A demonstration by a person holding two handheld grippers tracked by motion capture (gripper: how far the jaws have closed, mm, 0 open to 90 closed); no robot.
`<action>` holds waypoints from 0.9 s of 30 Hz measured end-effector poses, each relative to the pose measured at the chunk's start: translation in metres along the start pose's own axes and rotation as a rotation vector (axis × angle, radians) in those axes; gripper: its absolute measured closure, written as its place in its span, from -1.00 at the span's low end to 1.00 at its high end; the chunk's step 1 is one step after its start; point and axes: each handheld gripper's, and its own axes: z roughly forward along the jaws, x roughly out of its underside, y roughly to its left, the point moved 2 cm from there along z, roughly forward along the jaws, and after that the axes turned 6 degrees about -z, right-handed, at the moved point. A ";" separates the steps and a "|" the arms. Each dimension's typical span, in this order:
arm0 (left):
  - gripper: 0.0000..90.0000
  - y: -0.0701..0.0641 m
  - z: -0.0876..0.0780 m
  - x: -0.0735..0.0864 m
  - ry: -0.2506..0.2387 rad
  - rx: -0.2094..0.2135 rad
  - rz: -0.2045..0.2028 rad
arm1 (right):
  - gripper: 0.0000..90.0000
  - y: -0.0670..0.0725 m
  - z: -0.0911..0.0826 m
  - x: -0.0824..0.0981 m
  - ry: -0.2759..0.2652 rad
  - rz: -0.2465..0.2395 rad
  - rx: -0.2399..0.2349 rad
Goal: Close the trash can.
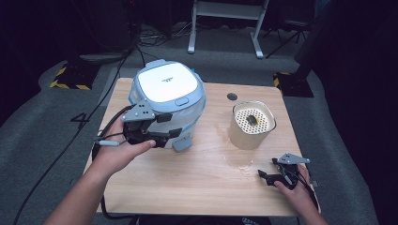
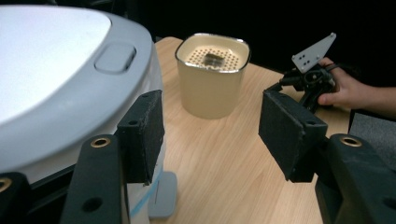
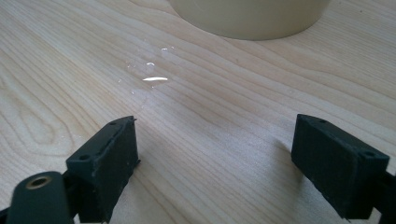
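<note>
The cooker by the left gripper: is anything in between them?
No, nothing visible. The left gripper sits right at the front of the cooker, jaws open and empty. In the left gripper view, one pad is beside the cooker's wall. The cup stands off to the side, on the table.

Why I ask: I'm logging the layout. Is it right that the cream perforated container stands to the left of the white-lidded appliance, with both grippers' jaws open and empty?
Not quite. The cream container stands to the right of the white-lidded appliance, as the high view shows. The left gripper and right gripper do have open, empty jaws.
</note>
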 end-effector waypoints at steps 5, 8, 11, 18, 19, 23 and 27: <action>-0.11 0.001 0.002 0.016 0.015 -0.003 -0.007 | -0.67 0.000 0.000 0.000 0.001 0.001 0.000; -0.11 0.004 0.004 0.029 0.015 -0.015 -0.021 | -0.67 0.000 0.000 0.000 0.001 0.001 0.001; -0.11 0.007 0.005 0.041 0.022 -0.016 -0.039 | -0.67 0.000 0.000 0.000 0.002 0.001 0.001; -0.14 0.013 0.014 0.067 0.024 -0.025 -0.071 | -0.67 0.000 0.001 -0.001 0.000 -0.005 0.000; -0.14 0.014 0.015 0.071 0.033 -0.024 -0.077 | -0.67 0.000 0.001 -0.001 -0.001 -0.005 -0.001; -0.15 0.019 0.020 0.085 0.053 -0.037 -0.093 | -0.67 0.000 0.002 -0.001 -0.001 -0.005 -0.001; -0.15 0.027 0.025 0.100 0.075 -0.054 -0.105 | -0.67 0.000 0.002 -0.001 -0.002 -0.005 -0.001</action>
